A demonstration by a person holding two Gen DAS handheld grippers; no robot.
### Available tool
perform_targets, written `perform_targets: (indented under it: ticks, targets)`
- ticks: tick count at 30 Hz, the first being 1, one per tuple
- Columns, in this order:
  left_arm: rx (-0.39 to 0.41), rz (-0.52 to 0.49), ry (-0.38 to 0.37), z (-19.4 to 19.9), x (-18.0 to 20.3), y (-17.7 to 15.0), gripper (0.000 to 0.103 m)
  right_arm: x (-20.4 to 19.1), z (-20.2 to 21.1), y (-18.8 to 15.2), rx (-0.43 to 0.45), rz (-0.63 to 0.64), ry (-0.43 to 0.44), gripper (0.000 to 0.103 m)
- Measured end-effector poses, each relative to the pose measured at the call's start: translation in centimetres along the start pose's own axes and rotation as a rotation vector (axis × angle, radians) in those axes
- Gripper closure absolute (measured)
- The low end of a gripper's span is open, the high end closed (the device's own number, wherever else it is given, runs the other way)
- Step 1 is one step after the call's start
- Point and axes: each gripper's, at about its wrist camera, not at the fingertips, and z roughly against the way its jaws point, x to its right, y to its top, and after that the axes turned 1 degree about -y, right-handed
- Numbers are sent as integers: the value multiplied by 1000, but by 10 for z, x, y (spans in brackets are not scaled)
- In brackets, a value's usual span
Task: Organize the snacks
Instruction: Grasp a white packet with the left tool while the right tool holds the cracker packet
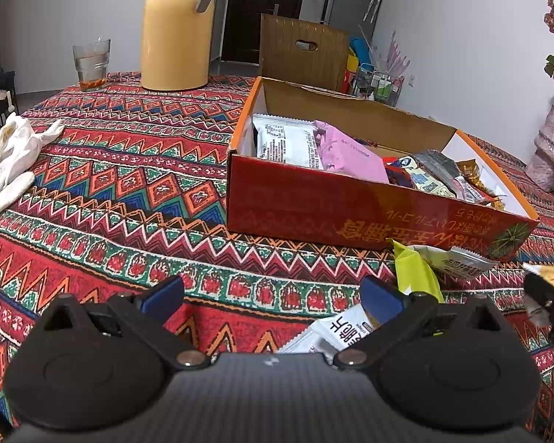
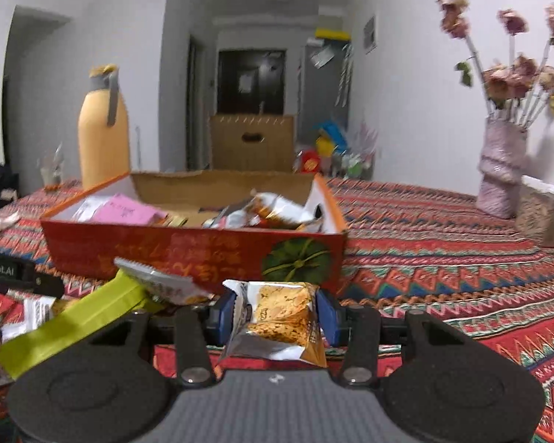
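Ahead of both your tongs, the bench [image 1: 129, 170] carries the red snack box [image 1: 351, 214], open-topped and already holding a white packet [image 1: 284, 144], a pink packet [image 1: 347, 155] and a jumble of smaller wrappers at its far end. Beyond the box, to the left, stands the yellow jug [image 1: 177, 33] with a glass [image 1: 91, 64] beside it. White gloves [image 1: 7, 155] lie well to the left of your left tongs [image 1: 273, 299], which hang spread wide with nothing between the pads. A green packet [image 1: 417, 273] and a white packet with print [image 1: 343, 332] lie on the cloth just by their right finger. Your right tongs [image 2: 277, 313] are clenched on an orange snack packet [image 2: 280, 317], both blue pads pressing its sides, held just short of the box's near wall.
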Motion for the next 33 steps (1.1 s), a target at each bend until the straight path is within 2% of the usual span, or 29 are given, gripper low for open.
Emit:
perform_targets:
  ticks: [12, 17, 24, 33]
  targets:
    - [11, -7, 35, 0, 2, -1, 0, 5, 2, 0, 39, -23, 15, 58]
    - [13, -17, 60, 11, 1, 1, 0, 5, 6, -1, 58, -29, 21, 58]
    - [-56, -53, 116, 26, -3, -8, 0, 6, 13, -3, 86, -33, 39, 58]
    - [-125, -78, 112, 33, 10, -22, 0, 8, 27, -7, 118, -24, 61, 57]
